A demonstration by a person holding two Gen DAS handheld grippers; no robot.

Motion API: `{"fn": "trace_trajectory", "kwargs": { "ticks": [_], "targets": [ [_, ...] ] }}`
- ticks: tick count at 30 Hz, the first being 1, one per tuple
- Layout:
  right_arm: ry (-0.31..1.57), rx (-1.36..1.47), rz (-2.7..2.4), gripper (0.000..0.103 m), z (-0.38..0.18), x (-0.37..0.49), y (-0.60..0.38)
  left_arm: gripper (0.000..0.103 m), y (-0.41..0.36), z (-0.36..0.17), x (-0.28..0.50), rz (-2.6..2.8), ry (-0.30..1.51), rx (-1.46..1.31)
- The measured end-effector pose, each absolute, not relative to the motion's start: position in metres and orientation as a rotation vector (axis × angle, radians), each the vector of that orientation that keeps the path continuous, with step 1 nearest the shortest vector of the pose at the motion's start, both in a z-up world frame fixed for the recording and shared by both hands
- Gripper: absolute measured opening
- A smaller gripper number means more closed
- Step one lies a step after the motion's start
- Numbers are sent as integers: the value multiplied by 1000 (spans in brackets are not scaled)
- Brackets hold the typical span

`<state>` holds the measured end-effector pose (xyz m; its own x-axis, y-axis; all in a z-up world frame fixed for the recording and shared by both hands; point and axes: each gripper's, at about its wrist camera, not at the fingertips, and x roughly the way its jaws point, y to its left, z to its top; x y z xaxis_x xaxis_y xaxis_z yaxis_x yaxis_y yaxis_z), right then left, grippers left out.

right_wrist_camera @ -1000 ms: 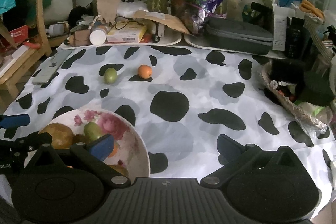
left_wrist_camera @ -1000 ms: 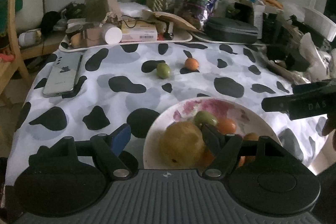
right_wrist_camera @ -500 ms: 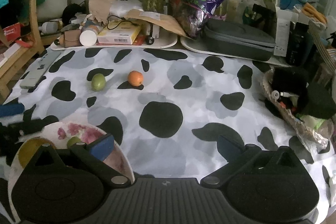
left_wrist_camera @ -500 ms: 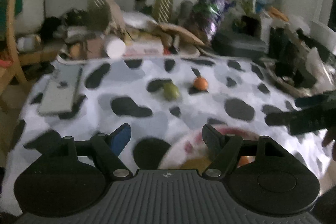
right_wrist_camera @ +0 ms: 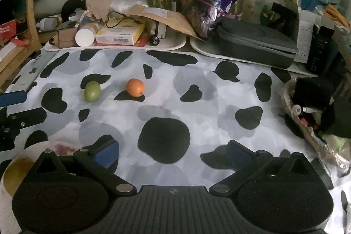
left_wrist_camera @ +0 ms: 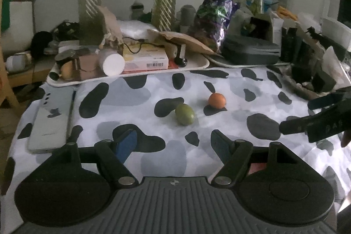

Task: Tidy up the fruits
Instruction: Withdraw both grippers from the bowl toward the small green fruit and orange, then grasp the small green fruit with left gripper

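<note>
One barcode label on yellow box point(right_wrist_camera: 119, 33)

Both wrist views look down across the spotted cloth point(left_wrist_camera: 197, 84) (low, close), sharing its two fruits.

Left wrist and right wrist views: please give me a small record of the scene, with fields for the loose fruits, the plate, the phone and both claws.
surface: spotted cloth
green fruit: loose on the cloth, left of the orange fruit
orange fruit: loose on the cloth, apart from the green one
plate: near edge, mostly hidden, yellow fruit inside
phone: flat at the cloth's left edge
left claw: open, empty
right claw: open, empty
</note>
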<state>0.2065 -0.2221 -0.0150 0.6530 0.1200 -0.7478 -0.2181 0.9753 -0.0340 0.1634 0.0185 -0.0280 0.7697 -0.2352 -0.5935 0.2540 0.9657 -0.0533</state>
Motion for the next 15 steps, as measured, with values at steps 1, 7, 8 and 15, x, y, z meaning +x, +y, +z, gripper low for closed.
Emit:
{"fn": "trace_trajectory", "kwargs": {
  "ticks": [1, 7, 8, 15],
  "targets": [
    [839, -127, 192, 103, -16, 210, -222, 73, 19, -30, 167, -273, 639, 33],
    [845, -148, 199, 103, -22, 230, -217, 73, 22, -38, 187, -312, 646, 29],
    [844, -154, 201, 103, -23, 233, -216, 72, 22, -40, 190, -320, 649, 23],
    [845, -204, 218, 103, -33, 253, -207, 59, 18, -51, 214, -369, 667, 18]
  ]
}}
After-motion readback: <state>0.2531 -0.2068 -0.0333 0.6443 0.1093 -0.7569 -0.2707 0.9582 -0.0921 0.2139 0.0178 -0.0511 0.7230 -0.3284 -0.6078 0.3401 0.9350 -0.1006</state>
